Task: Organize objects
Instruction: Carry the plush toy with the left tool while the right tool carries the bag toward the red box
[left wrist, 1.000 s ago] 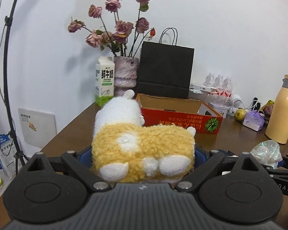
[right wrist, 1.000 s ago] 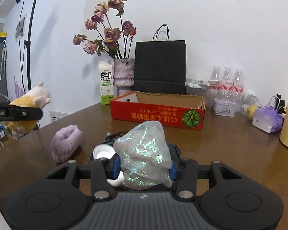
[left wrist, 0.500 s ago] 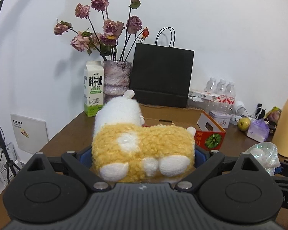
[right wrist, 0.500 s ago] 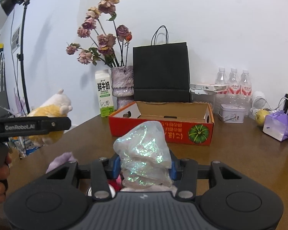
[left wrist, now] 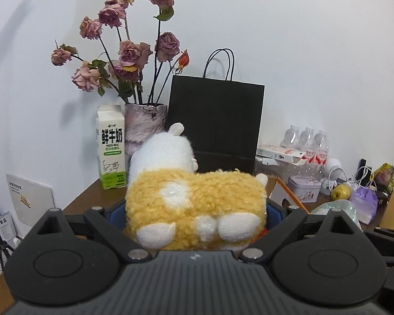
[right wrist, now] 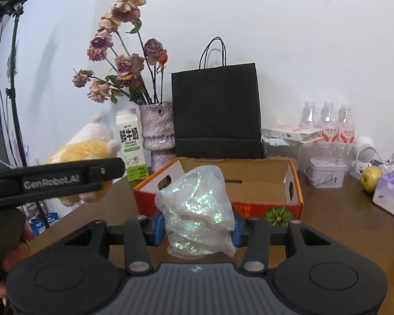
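Observation:
My left gripper [left wrist: 195, 210] is shut on a yellow and white plush toy [left wrist: 194, 202], held above the table's left side. The toy also shows in the right wrist view [right wrist: 84, 155], behind the left gripper's black arm [right wrist: 55, 179]. My right gripper [right wrist: 197, 225] is shut on a crumpled iridescent plastic bag [right wrist: 197, 210], held above the table just in front of the open red cardboard box [right wrist: 249, 181]. The bag also peeks into the left wrist view [left wrist: 338, 207]. The box looks empty inside.
Along the wall stand a milk carton [right wrist: 131, 147], a vase of dried roses [right wrist: 157, 134], a black paper bag [right wrist: 216, 110], water bottles [right wrist: 328, 123], a small tin [right wrist: 325, 174], a green fruit [right wrist: 370, 178] and a purple pouch [right wrist: 391, 194]. A light stand [right wrist: 13, 78] is at left.
Both grippers have risen and moved forward toward the red box with their loads. The purple fluffy item and other things on the table have dropped out of the right wrist view.

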`<state>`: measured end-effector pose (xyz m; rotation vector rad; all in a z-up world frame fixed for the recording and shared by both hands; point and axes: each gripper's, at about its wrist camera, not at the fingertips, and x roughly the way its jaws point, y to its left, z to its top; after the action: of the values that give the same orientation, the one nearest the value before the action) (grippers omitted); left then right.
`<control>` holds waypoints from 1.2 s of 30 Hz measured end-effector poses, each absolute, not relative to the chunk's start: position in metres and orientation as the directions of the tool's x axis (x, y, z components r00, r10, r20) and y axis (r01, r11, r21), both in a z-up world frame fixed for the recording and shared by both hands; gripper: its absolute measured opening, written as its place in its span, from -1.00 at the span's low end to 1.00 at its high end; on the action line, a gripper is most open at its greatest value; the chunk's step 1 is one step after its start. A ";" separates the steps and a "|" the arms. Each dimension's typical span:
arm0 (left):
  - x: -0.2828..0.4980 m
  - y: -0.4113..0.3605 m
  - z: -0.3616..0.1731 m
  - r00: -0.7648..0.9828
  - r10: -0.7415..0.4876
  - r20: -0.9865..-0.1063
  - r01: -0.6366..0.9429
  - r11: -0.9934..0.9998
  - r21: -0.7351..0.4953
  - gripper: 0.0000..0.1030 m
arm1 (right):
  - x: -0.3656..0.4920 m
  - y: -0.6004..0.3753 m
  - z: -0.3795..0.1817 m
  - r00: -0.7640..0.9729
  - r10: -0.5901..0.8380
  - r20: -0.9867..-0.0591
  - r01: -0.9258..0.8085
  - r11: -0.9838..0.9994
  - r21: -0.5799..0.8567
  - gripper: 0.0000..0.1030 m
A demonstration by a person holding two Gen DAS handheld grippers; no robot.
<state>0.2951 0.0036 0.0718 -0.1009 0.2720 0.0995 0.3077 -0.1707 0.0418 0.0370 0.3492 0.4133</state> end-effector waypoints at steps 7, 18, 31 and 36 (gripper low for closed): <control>0.327 -0.003 0.077 0.960 0.106 -0.258 -0.133 0.987 -0.088 0.87 | 0.348 -0.172 0.049 0.866 0.378 -0.328 -0.363 0.925 0.108 -0.12; 0.376 -0.010 0.083 0.955 0.142 -0.261 -0.176 0.978 -0.109 0.87 | 0.397 -0.175 0.052 0.868 0.363 -0.339 -0.347 0.931 0.110 -0.12; 0.438 -0.011 0.069 0.932 0.139 -0.335 -0.178 0.980 -0.087 0.87 | 0.457 -0.178 0.041 0.847 0.351 -0.399 -0.334 0.936 0.114 -0.12; 0.460 -0.011 0.061 0.919 0.147 -0.366 -0.185 0.980 -0.071 0.87 | 0.479 -0.176 0.032 0.831 0.347 -0.435 -0.334 0.936 0.108 -0.12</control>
<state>0.4596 -0.0108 0.0614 -0.1046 0.3678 0.1706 0.4792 -0.1763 0.0318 0.0274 0.4663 0.3611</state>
